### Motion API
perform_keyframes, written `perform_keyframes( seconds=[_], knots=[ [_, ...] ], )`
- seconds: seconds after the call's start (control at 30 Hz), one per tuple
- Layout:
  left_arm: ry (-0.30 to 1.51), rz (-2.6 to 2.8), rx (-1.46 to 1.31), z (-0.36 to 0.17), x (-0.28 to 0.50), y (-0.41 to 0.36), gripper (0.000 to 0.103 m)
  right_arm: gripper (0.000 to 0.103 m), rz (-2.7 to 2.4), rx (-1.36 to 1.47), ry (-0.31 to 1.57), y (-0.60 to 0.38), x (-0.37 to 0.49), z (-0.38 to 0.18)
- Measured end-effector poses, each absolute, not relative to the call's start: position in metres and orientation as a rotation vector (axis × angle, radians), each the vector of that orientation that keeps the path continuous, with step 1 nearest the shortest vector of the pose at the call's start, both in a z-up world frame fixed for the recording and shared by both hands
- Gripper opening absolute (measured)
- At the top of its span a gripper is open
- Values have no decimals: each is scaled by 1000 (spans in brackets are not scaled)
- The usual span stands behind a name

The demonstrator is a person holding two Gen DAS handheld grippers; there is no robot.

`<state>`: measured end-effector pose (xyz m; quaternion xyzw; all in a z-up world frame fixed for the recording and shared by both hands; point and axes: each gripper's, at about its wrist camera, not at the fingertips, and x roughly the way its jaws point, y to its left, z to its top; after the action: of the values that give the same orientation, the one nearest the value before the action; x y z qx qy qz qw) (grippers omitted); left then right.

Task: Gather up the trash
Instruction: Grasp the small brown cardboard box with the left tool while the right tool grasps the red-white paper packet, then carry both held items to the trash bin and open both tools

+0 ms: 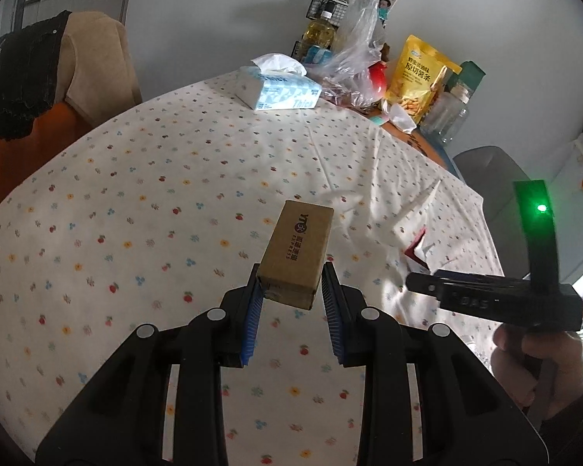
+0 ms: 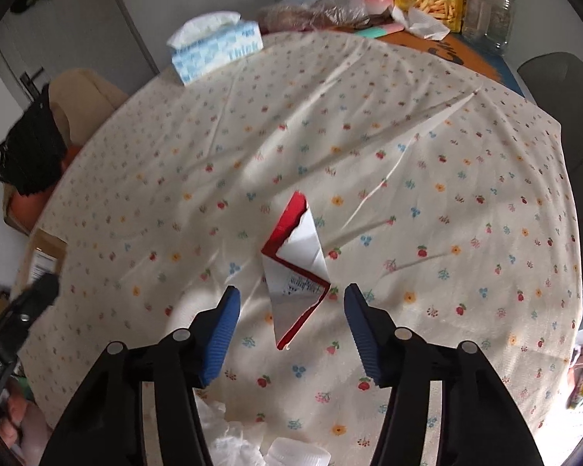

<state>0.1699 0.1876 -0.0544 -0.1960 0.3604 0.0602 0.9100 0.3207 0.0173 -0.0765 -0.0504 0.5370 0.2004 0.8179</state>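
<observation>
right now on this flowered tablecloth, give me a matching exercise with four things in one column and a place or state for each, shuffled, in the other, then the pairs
Things
1. brown cardboard box
2. torn red and white paper carton piece
3. blue and white tissue pack
4. yellow snack bag

Places or states
A. lying flat on the cloth between the open blue pads of the right gripper
B. standing upright among the clutter at the far edge
C. clamped in the left gripper, lifted off the cloth
D. resting on the far part of the cloth, white tissue sticking out

Pairs: 1-C, 2-A, 3-D, 4-B

Floral-clothed table [image 2: 427,178]: tissue pack [image 2: 217,44], wrapper [image 2: 297,268].
</observation>
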Motion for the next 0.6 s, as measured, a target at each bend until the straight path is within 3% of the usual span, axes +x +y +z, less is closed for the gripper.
perform_keyframes(
  seconds=[0.03, 0.1, 0.6],
  knots=[
    [744, 123, -406, -55, 169, 186, 30, 50, 423, -132, 1143, 20, 320, -78],
    [750, 121, -410, -57, 168, 182, 30, 30, 407, -170, 1132, 21, 321, -77],
    [691, 28, -375, -35, 159, 114, 30, 29, 462, 31, 938, -76, 248, -18]
  ],
)
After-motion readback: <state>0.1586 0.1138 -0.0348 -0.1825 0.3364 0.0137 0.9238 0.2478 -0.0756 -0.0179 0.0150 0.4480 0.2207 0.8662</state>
